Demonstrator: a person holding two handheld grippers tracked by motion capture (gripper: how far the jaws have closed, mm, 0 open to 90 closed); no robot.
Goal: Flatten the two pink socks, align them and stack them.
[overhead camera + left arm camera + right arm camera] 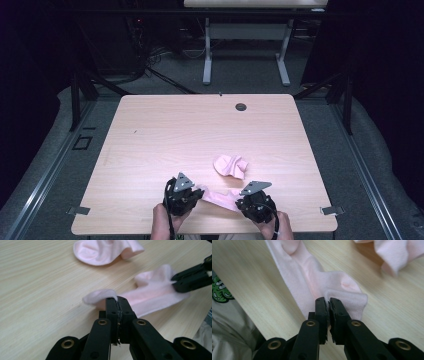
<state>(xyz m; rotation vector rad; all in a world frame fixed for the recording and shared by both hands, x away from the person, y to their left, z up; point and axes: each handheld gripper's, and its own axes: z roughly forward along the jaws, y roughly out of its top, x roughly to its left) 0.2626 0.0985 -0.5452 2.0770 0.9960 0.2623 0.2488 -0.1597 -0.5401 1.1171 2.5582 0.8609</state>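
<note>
A pink sock (pixel 220 198) lies stretched between my two grippers near the table's front edge. My left gripper (pixel 201 192) is shut on one end of it (pixel 100 295). My right gripper (pixel 239 204) is shut on the other end (pixel 342 292). In the left gripper view the right gripper's black jaws (pixel 192 278) pinch the far end of the same sock. A second pink sock (pixel 231 166) lies crumpled on the table just beyond, also seen in the left gripper view (pixel 105 251) and the right gripper view (pixel 397 252).
The light wooden table (pixel 165 135) has a round cable hole (pixel 241 107) near its far edge. Another table's white legs (pixel 207 55) stand on the floor behind. The person's shirt (pixel 227 322) hangs at the table's front edge.
</note>
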